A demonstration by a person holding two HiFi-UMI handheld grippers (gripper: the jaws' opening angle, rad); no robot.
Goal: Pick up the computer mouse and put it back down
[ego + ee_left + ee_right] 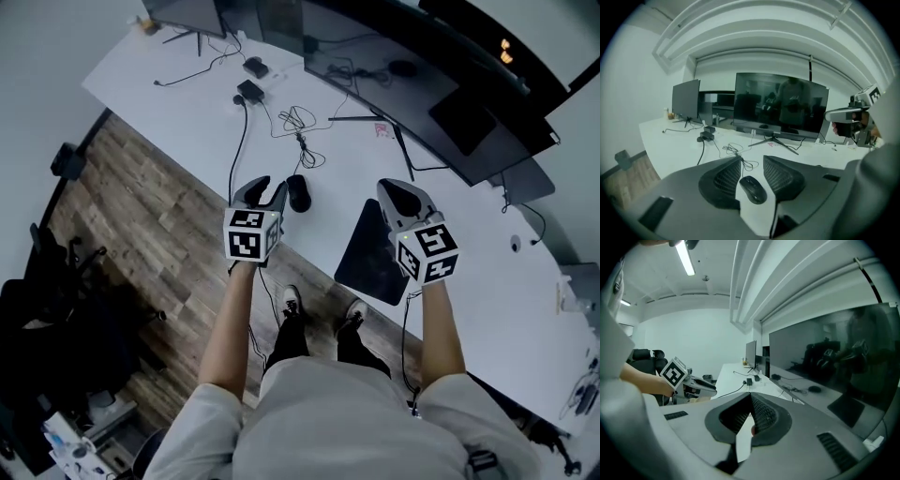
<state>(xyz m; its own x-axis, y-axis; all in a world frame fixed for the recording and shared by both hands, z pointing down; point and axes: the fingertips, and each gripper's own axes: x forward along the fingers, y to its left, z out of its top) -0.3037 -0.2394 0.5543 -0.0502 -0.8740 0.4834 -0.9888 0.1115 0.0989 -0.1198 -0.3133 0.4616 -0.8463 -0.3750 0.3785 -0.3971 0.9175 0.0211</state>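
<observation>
Where I'd grab: long sides of the computer mouse (753, 190), bottom middle.
Feel: likely light, hard, slippery.
My left claw (751, 160): apart, not touching it.
My right claw (751, 397): together, empty.

Two grippers (269, 187) (401, 195) — one mouse pad (375, 253), two power bricks (255, 67) (249, 91)

Office: white desk (187, 98), large monitors (780, 105), cables (298, 120).

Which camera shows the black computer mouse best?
The left gripper view: the mouse lies large and sharp on the desk between the left gripper's open jaws, with neither pad touching it. The head view shows it small and dark beside that gripper's tips. The right gripper view does not show it.
</observation>
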